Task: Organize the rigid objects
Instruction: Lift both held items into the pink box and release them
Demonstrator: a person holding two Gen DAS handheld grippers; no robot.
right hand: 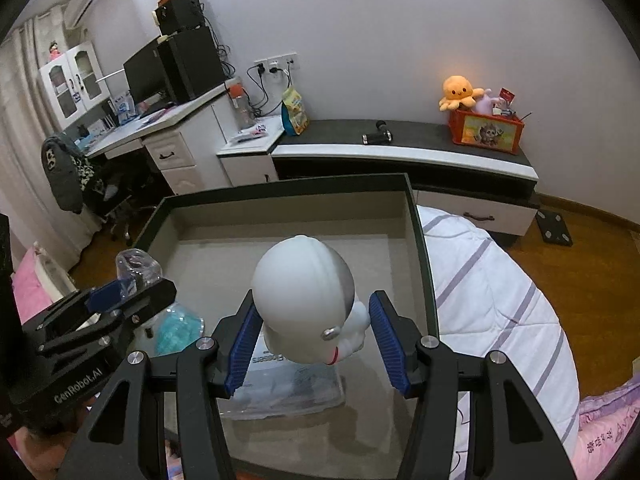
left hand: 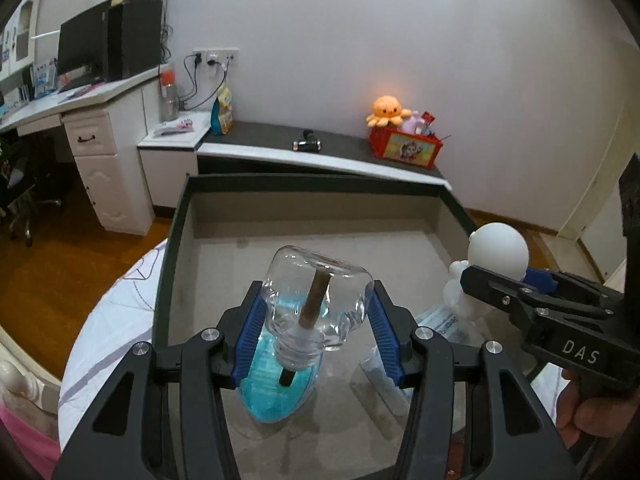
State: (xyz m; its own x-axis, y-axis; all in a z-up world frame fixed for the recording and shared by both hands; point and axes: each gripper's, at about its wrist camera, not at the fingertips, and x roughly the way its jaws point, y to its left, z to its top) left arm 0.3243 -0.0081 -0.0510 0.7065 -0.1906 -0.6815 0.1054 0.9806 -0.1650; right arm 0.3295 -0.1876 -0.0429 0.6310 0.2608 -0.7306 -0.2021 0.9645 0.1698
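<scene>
My left gripper (left hand: 318, 320) is shut on a clear glass bottle (left hand: 320, 294) with a brown stick inside, held above the grey tray (left hand: 192, 216). A blue packet (left hand: 276, 392) lies on the tray floor below it. My right gripper (right hand: 316, 336) is shut on a white astronaut figure (right hand: 304, 300), held over the same tray (right hand: 416, 240). The figure also shows at the right of the left wrist view (left hand: 498, 250). The bottle shows at the left of the right wrist view (right hand: 136, 266).
A clear plastic packet (right hand: 288, 388) lies on the tray floor under the figure. The tray rests on a white striped quilt (right hand: 492, 300). Behind are a low cabinet (right hand: 400, 148) with a red toy box (right hand: 486, 128) and a desk (right hand: 160, 120).
</scene>
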